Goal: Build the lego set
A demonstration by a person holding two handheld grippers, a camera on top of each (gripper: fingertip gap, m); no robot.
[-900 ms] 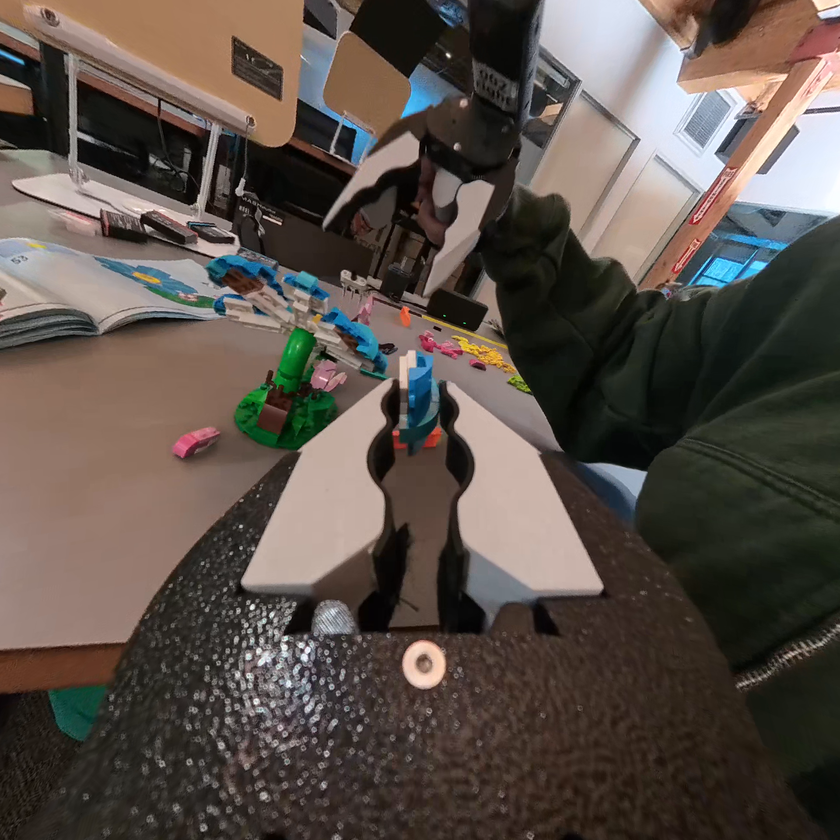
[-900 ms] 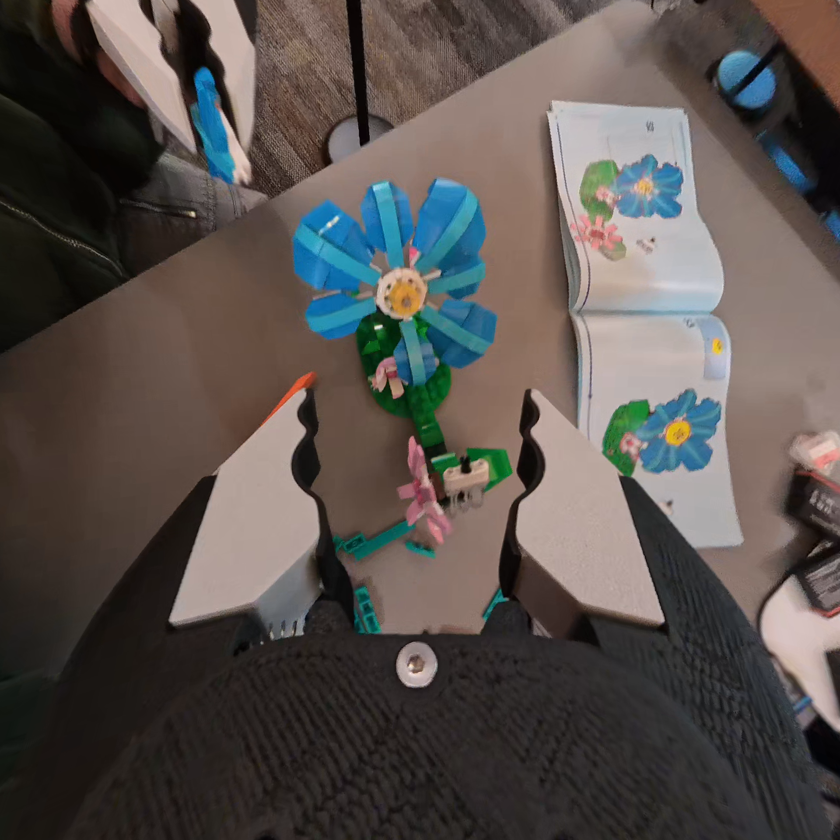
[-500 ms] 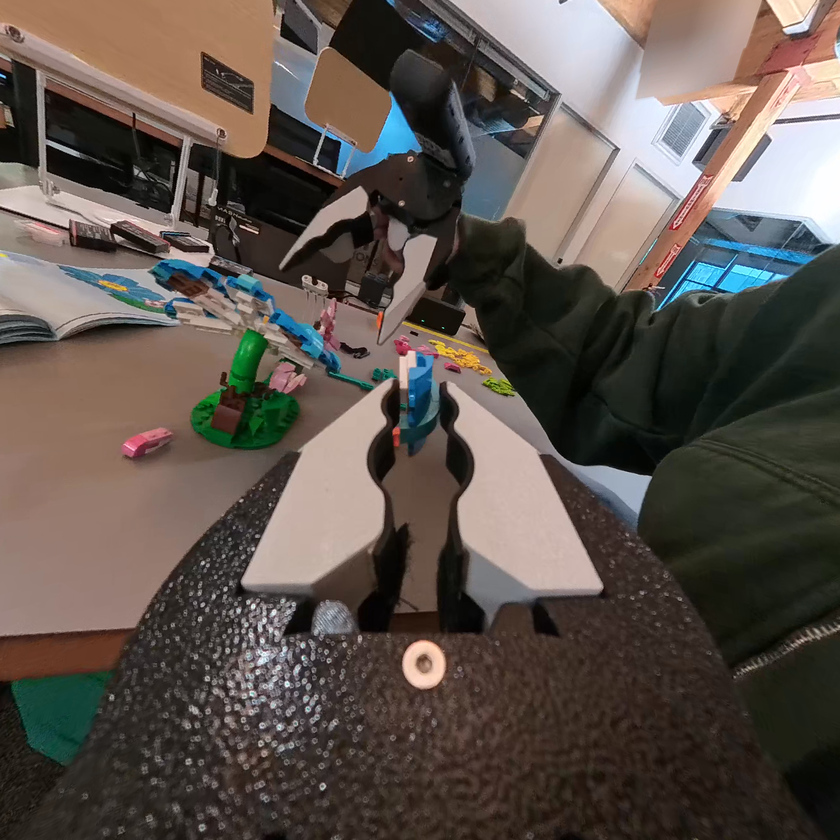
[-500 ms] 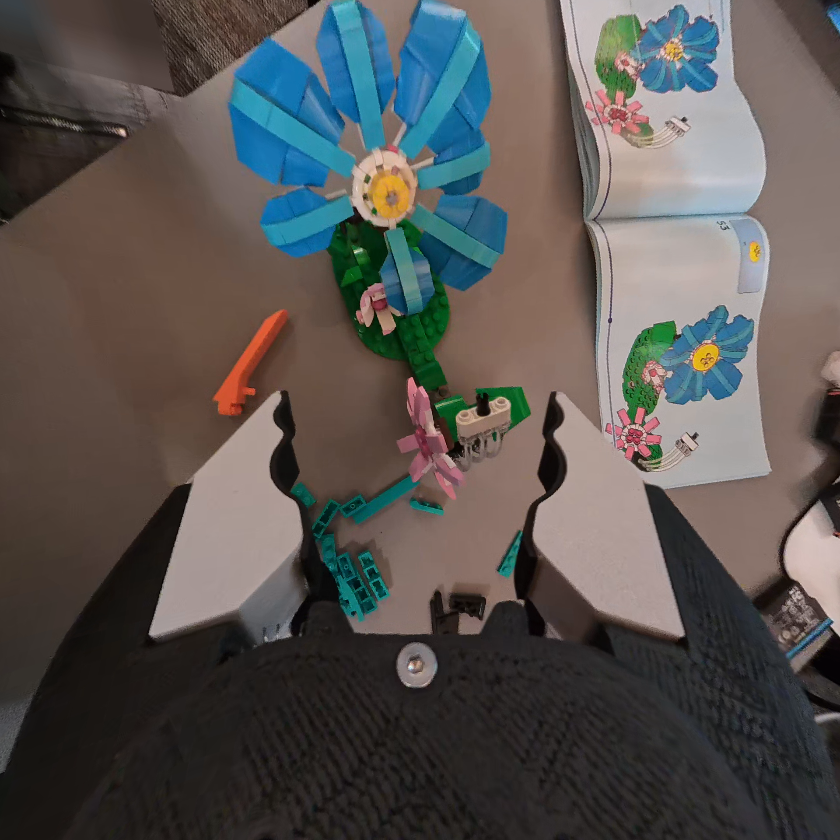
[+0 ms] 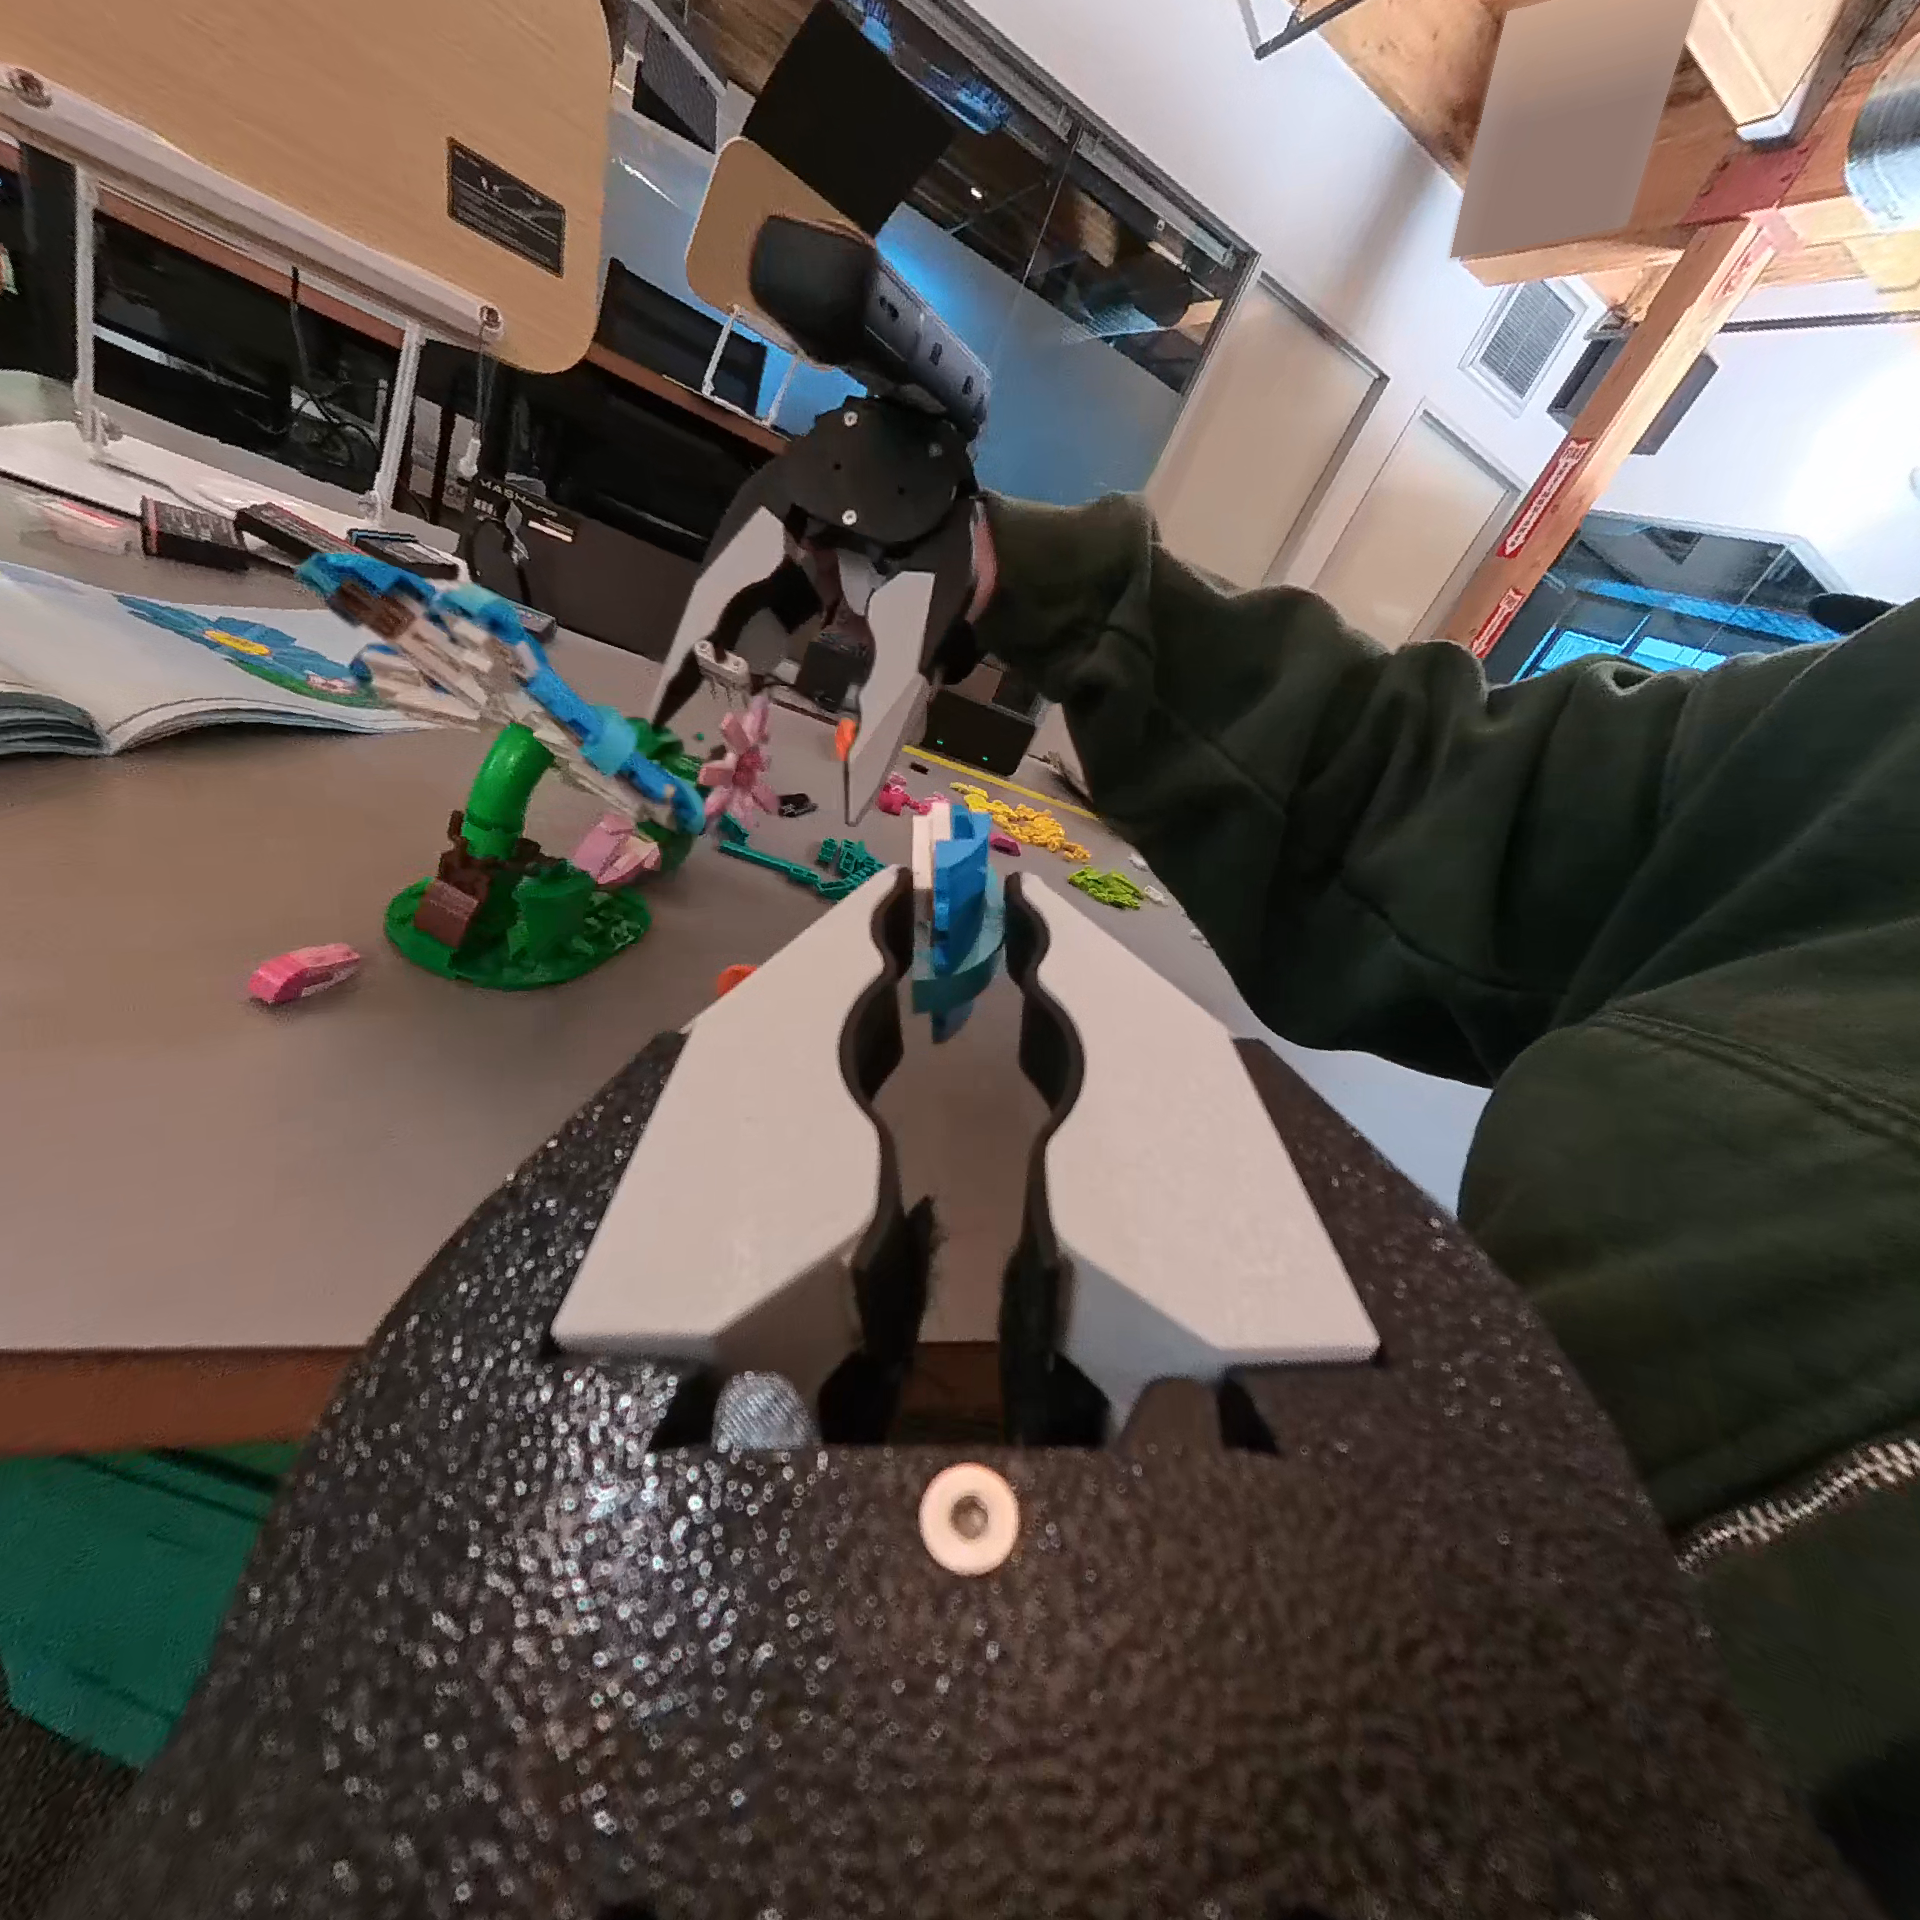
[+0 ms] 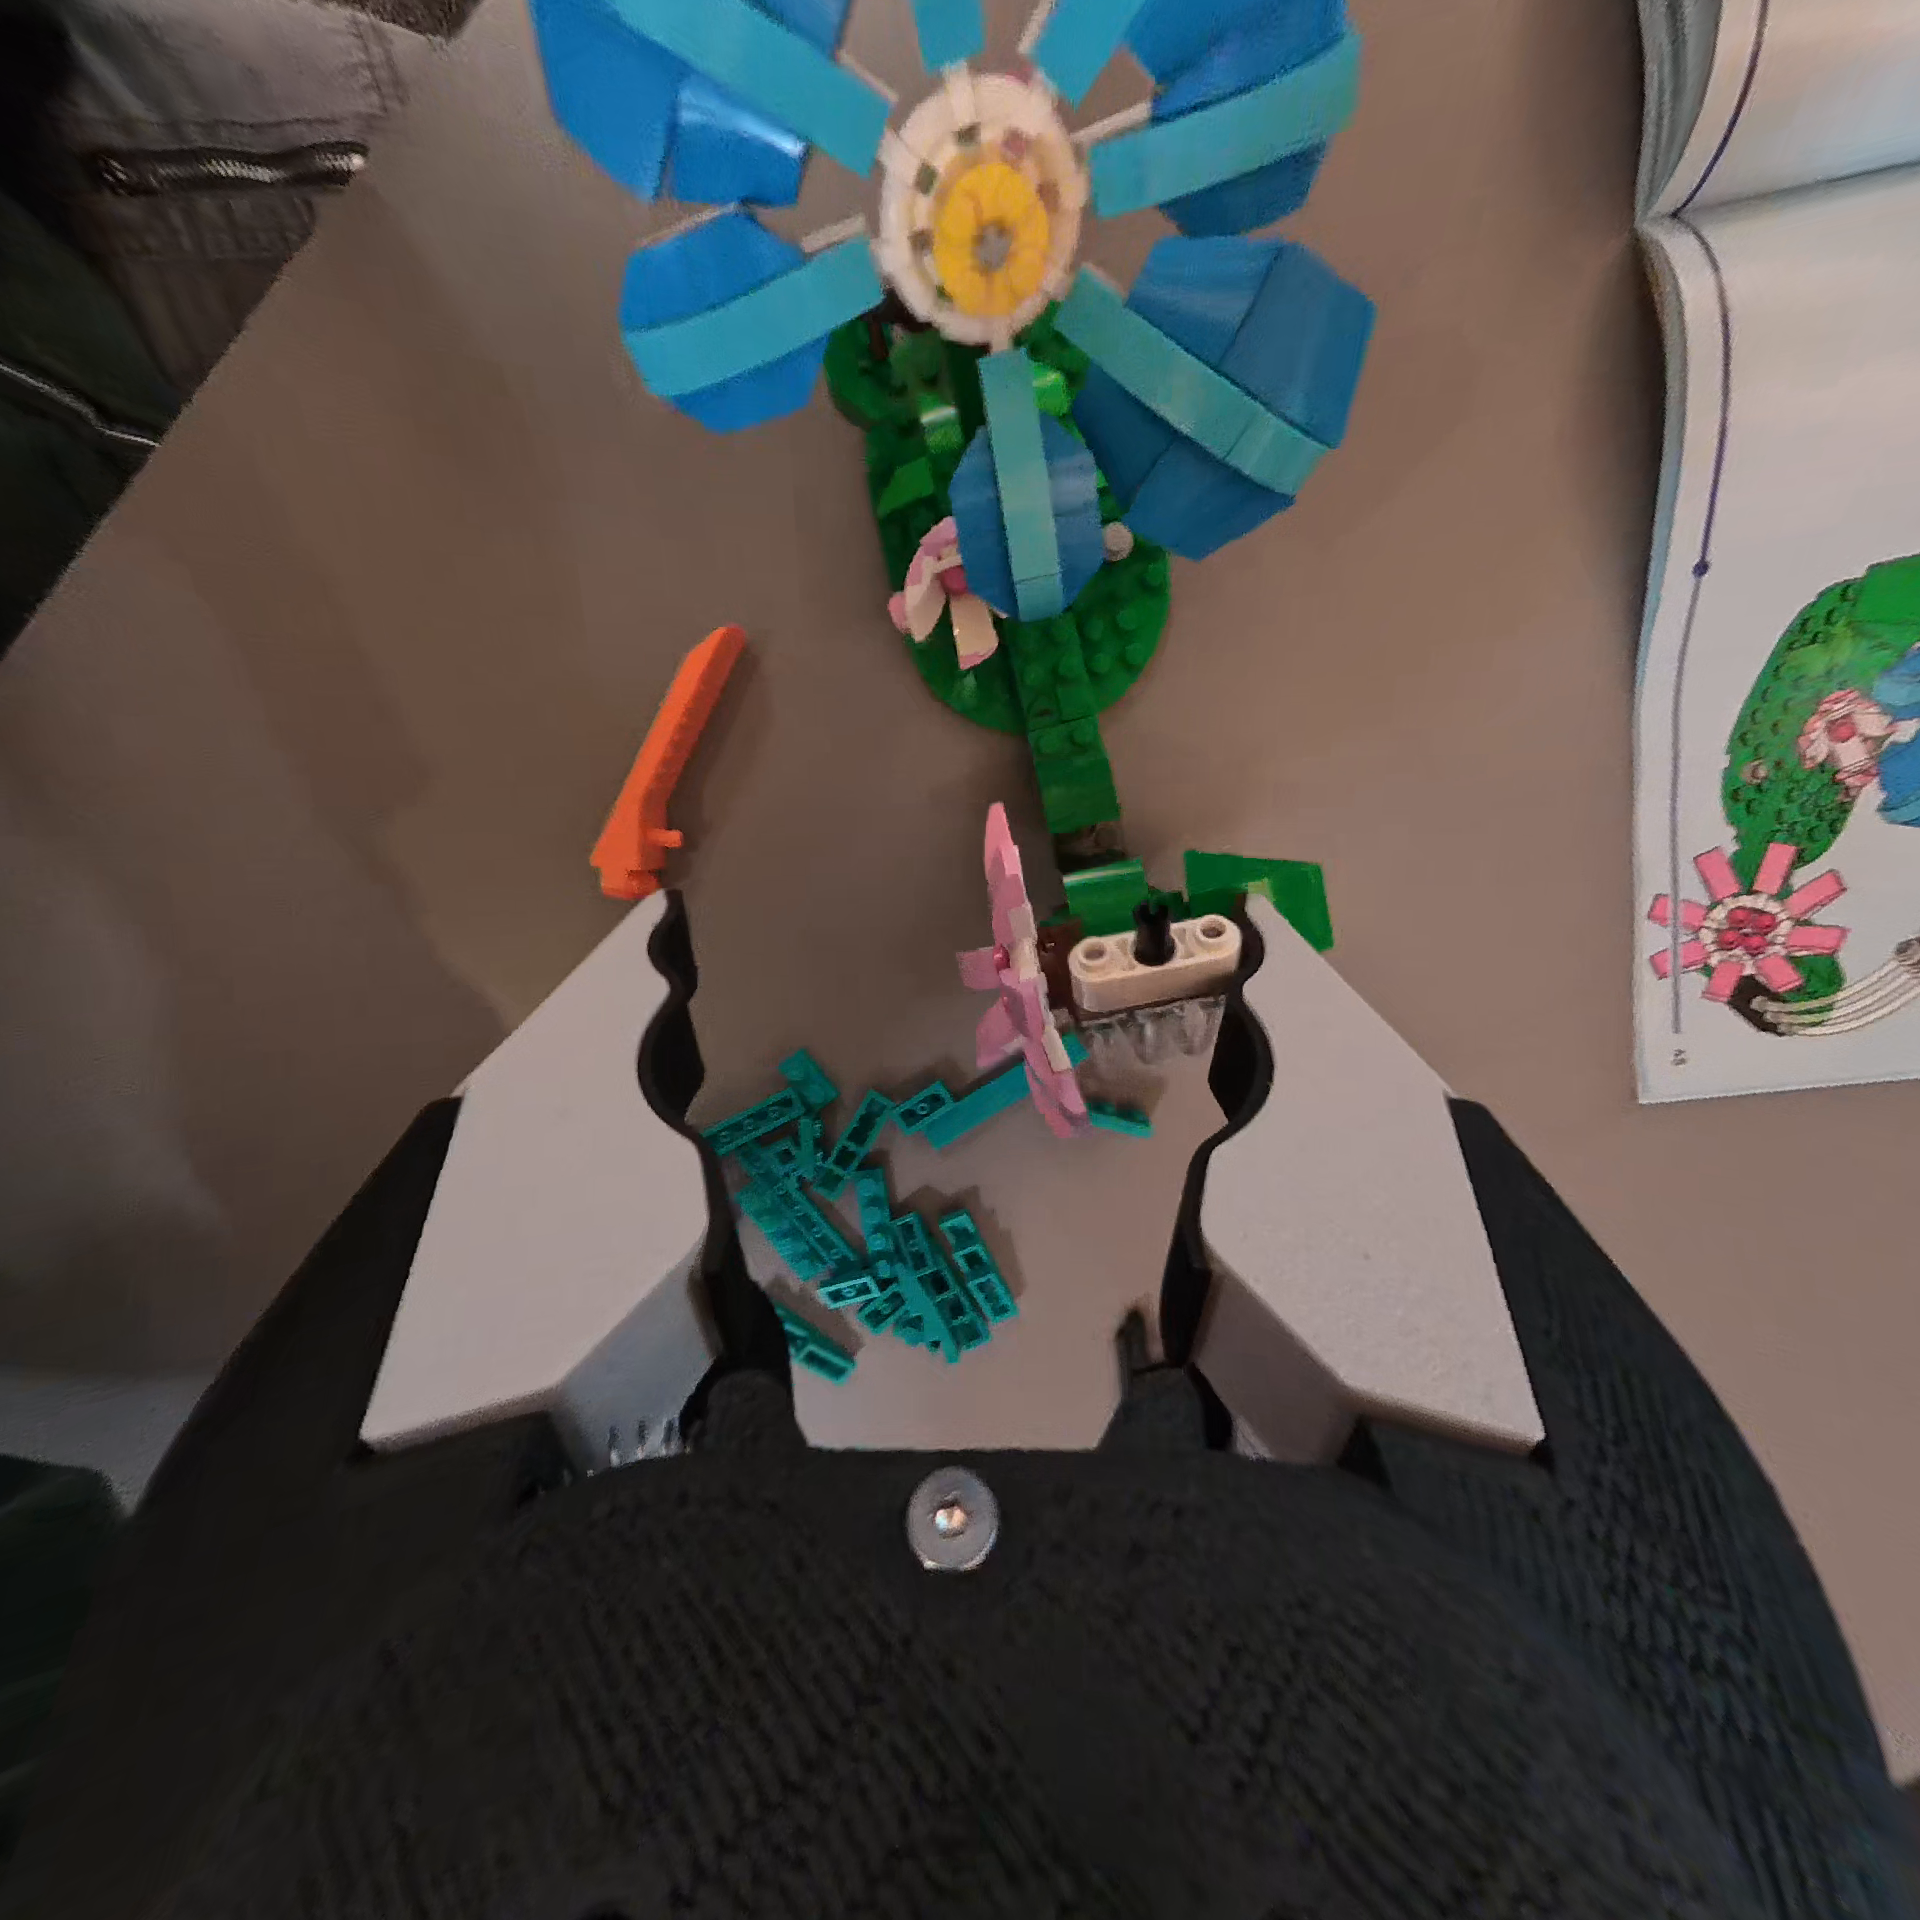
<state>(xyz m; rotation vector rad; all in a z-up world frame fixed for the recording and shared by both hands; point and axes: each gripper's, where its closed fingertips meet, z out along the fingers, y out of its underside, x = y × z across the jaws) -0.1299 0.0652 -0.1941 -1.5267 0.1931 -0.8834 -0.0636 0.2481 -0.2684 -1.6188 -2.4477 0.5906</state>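
My left gripper [image 5: 954,891] is shut on a blue and white petal piece [image 5: 958,914], held upright near the table's front edge. The blue lego flower [image 5: 488,665] stands on a green base [image 5: 520,925] on the grey table; from above it shows in the right wrist view [image 6: 987,229]. My right gripper [image 6: 961,914] is open and empty, pointing down over a small pink flower [image 6: 1018,987] and a white beam piece [image 6: 1153,956]; its right finger touches the beam's end. It also shows in the left wrist view [image 5: 769,748]. A pile of teal pieces [image 6: 883,1236] lies between its fingers.
An orange brick separator [image 6: 670,758] lies left of the flower. An open instruction booklet [image 6: 1808,520] lies to the right. A loose pink piece [image 5: 303,971], yellow pieces [image 5: 1023,826] and lime pieces [image 5: 1117,886] lie on the table. A person's green sleeve [image 5: 1351,790] reaches across.
My right gripper has come down from high above the table to just over the small pink flower and white beam, still open. My left gripper holds the petal piece steady.
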